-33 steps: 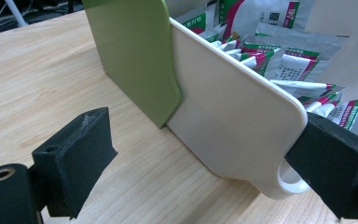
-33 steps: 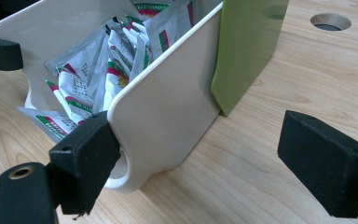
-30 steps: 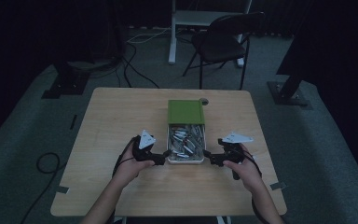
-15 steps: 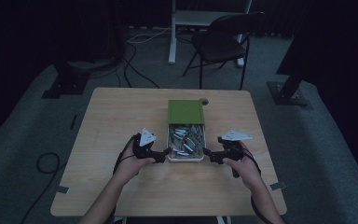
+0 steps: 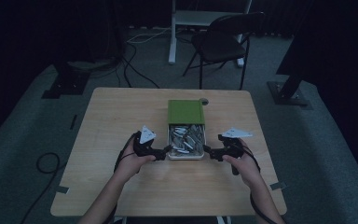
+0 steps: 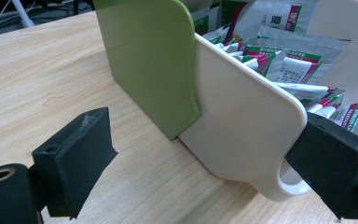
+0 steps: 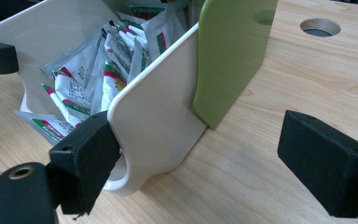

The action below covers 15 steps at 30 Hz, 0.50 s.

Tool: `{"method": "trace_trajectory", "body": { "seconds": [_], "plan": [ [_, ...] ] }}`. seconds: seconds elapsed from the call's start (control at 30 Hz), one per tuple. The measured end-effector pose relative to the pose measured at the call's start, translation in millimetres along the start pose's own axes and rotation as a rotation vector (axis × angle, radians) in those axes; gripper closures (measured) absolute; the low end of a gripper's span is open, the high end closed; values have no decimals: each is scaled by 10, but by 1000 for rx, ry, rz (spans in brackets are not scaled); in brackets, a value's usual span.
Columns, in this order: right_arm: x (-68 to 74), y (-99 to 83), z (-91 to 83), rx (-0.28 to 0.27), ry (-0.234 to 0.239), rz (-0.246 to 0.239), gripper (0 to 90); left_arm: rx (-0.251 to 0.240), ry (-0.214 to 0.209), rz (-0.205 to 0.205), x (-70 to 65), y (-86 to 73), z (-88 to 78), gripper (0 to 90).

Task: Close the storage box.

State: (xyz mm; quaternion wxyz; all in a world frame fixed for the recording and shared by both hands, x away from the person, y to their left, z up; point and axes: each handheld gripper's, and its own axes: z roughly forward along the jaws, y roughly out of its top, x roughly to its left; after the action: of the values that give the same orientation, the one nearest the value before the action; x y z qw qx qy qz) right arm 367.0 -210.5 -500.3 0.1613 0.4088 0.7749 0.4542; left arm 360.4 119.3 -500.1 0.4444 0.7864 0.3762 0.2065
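A green box sleeve (image 5: 185,112) lies mid-table with its cream drawer (image 5: 185,157) pulled out toward me, full of several silver sachets (image 5: 186,137). My left gripper (image 5: 165,151) sits at the drawer's front left corner, and my right gripper (image 5: 209,151) at its front right corner. In the left gripper view the left gripper (image 6: 203,170) stands open with the drawer's side wall (image 6: 242,121) between the jaws; one jaw rests by the front handle hole, the other is off it. The right gripper (image 7: 205,168) mirrors this, open around the drawer wall (image 7: 158,107) beside the sleeve (image 7: 233,51).
The wooden table (image 5: 121,116) has a round cable hole (image 5: 204,101) just behind the sleeve. A folding chair (image 5: 223,42) and a desk leg stand beyond the far edge. Cables lie on the floor at left.
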Motion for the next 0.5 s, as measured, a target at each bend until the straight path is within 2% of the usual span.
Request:
{"method": "trace_trajectory", "body": {
  "seconds": [0.5],
  "plan": [
    [-40, 54, 42, -1, -13, 15, 127, 3, 6, -4, 31, 44, 41, 90]
  ]
}}
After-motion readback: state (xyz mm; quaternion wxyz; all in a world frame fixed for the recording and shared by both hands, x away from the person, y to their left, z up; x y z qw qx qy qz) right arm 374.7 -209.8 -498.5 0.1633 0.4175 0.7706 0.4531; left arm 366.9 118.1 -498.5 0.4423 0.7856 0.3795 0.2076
